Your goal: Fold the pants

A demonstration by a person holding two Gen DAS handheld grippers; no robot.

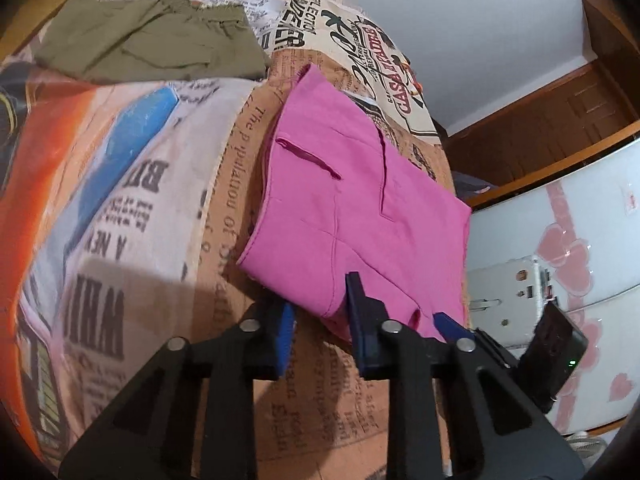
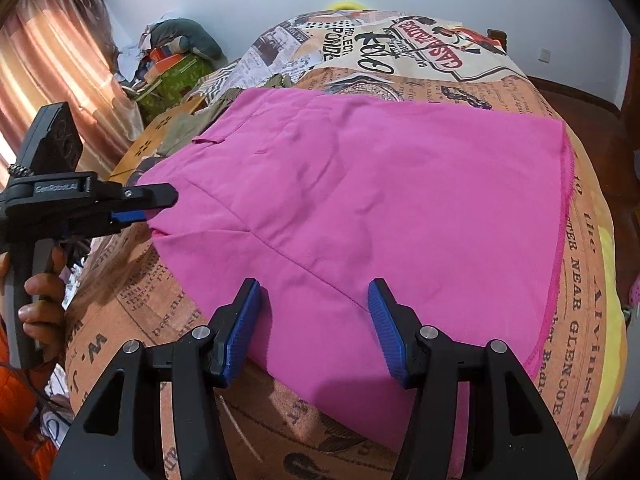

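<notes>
Pink pants [image 2: 360,200] lie spread flat on the bed; they also show in the left wrist view [image 1: 352,208], with a pocket slit on top. My left gripper [image 1: 320,312] has its jaws apart around the near edge of the pink fabric. In the right wrist view it [image 2: 154,208] reaches in from the left at the pants' left edge. My right gripper [image 2: 314,320] is open, its blue pads over the near edge of the pants, nothing pinched.
The bed has a newspaper-print cover [image 1: 120,220]. Folded olive-green pants [image 1: 152,36] lie at the far side. A pile of clutter and boxes [image 2: 176,60] and curtains [image 2: 52,72] stand beyond the bed. A white cabinet [image 1: 560,260] stands to the right.
</notes>
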